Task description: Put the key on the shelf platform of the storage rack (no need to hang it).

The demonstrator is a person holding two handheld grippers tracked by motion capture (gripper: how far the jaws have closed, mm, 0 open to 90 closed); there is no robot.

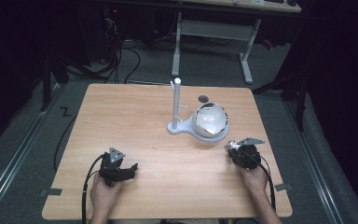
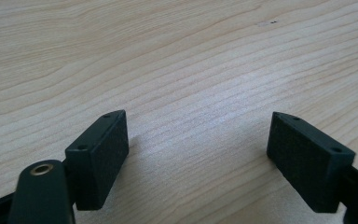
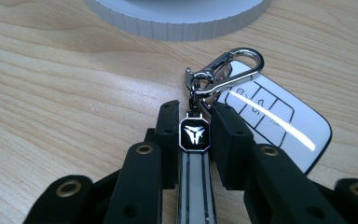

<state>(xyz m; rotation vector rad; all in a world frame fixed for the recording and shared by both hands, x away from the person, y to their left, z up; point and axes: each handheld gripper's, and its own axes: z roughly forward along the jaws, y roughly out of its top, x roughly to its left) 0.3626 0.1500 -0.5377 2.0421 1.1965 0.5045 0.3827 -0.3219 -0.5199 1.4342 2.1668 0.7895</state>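
Observation:
My right gripper (image 3: 195, 112) is shut on a narrow black-and-white key tag (image 3: 195, 135) with a logo at its end. A silver carabiner clip (image 3: 226, 67) joins the tag to a white car key fob (image 3: 279, 126), which lies flat on the wood to the right of the jaws. In the high view the right gripper (image 1: 233, 148) sits at the table's right, just in front of a white stand. My left gripper (image 2: 198, 140) is open over bare wood with nothing between its pads; it rests near the front left (image 1: 128, 169).
A white stand (image 1: 177, 105) with an upright post rises from a flat base, and a shiny round bowl (image 1: 210, 119) sits on it; its ribbed rim (image 3: 177, 18) lies just beyond the keys. A small dark disc (image 1: 203, 98) lies behind. The wooden table (image 1: 135, 121) stretches between the hands.

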